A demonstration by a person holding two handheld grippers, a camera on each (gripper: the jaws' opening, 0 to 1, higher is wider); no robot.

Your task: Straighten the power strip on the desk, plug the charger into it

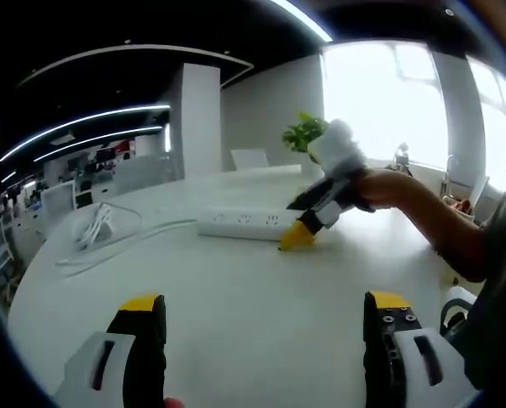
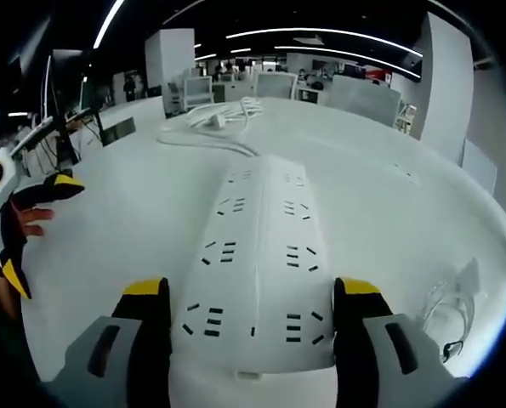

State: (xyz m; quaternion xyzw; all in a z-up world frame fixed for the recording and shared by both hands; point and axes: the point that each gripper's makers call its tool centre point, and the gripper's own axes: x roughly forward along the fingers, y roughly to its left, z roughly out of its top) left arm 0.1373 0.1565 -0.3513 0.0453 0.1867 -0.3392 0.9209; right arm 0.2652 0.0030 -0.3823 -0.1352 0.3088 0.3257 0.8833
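In the left gripper view, a white charger (image 1: 93, 228) with its loosely coiled cable (image 1: 116, 242) was seen lying far out on the white desk (image 1: 235, 297), towards the left, well apart from everything else. Nearer the middle, the long white power strip (image 1: 244, 223) lay flat across the desk, its sockets facing up. The left gripper (image 1: 265, 319) was held low over the bare desk surface, its two yellow-tipped jaws spread wide with nothing between them. Further right, the right gripper (image 1: 297, 238) was seen reaching in, held by a person's hand (image 1: 389, 189), its yellow tips down at the near end of the strip (whether they touched it could not be made out from that view). A potted green plant (image 1: 302, 133) stood behind it by the bright window. In the right gripper view, the left gripper (image 2: 27, 229) appeared at the far left edge, jaws parted, with a hand (image 2: 31, 219) behind it. In the middle, the power strip (image 2: 261, 263) ran lengthwise away from the camera, its near end set between the jaws of the right gripper (image 2: 251, 293); the jaws stood apart at either side of the strip, and firm contact could not be judged. Beyond the strip's far end, the charger (image 2: 217, 119) and cable (image 2: 210, 140) lay on the desk (image 2: 108, 221).
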